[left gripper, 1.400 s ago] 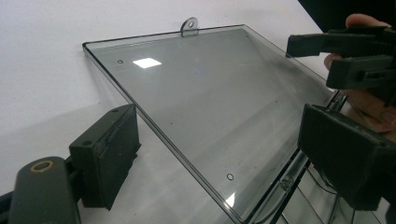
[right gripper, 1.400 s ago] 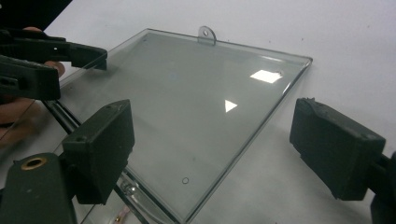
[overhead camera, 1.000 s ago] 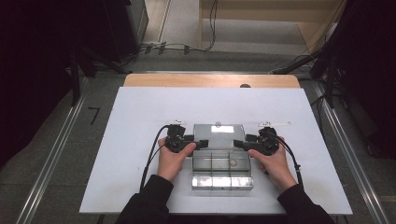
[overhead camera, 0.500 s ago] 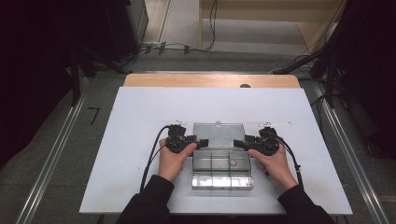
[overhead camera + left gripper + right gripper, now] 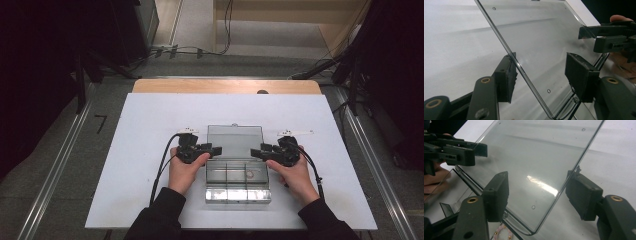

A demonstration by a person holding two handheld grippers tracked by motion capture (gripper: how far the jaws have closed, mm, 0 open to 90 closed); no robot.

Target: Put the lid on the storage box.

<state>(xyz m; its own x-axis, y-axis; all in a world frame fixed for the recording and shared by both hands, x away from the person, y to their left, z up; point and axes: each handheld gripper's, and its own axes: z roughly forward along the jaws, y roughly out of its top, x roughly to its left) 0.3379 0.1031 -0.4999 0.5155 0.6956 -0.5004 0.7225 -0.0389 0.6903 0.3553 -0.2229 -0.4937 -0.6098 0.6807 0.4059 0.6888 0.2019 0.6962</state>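
A clear plastic compartment box (image 5: 237, 192) lies on the white table top near the front edge, with its hinged lid (image 5: 235, 140) open. My left gripper (image 5: 216, 150) is at the lid's left edge and my right gripper (image 5: 255, 152) at its right edge. In the left gripper view the lid (image 5: 536, 32) slants between the jaws of the left gripper (image 5: 541, 75); one pad (image 5: 507, 75) is at its rim and the other stands off. In the right gripper view the lid (image 5: 536, 152) likewise runs between the right gripper (image 5: 539, 192) jaws with a gap. Both pairs of jaws have just been closing around the lid.
A small pink and gold beaded ring (image 5: 501, 231) lies in one compartment of the box. The white table top (image 5: 150, 130) spreads around the box, with a wooden strip (image 5: 225, 86) along its far edge. Cables trail from both grippers toward the person.
The bright glare on the lid has gone and its far edge sits slightly higher in the picture. Both hands are where they were.
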